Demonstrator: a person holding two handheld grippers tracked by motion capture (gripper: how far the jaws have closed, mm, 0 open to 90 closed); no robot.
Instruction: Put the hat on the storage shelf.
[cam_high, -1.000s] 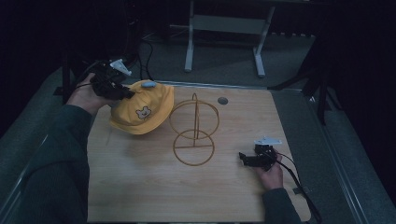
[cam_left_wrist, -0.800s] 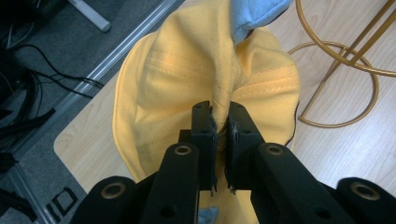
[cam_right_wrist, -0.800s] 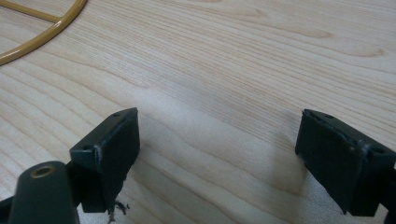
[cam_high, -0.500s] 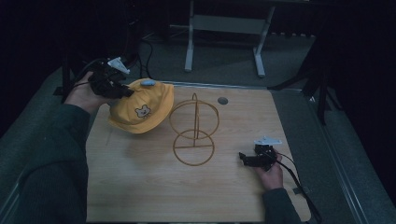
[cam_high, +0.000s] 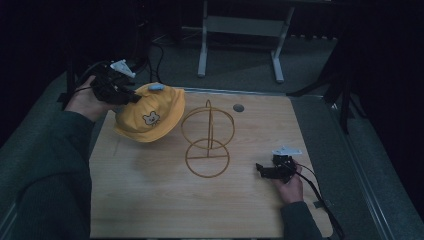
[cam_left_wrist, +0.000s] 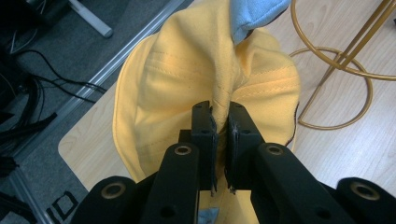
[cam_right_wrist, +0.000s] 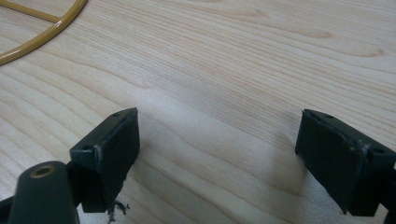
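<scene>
Pinching the yellow hat (cam_high: 150, 117), left gripper (cam_left_wrist: 220, 122) lifts it beside gold stand (cam_high: 207, 140).

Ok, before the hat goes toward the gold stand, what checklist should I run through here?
1. Left gripper shut on the hat: ok, a fold of fabric is pinched between the pads.
2. Hat lifted off the table: cannot tell; its lower brim may touch the wood.
3. Stand upright: ok.
4. Hat apart from the stand: ok, a small gap in the high view.
5. Right gripper open and holding nothing: ok, low over bare wood.
6. Right gripper apart from the stand base: ok.
</scene>
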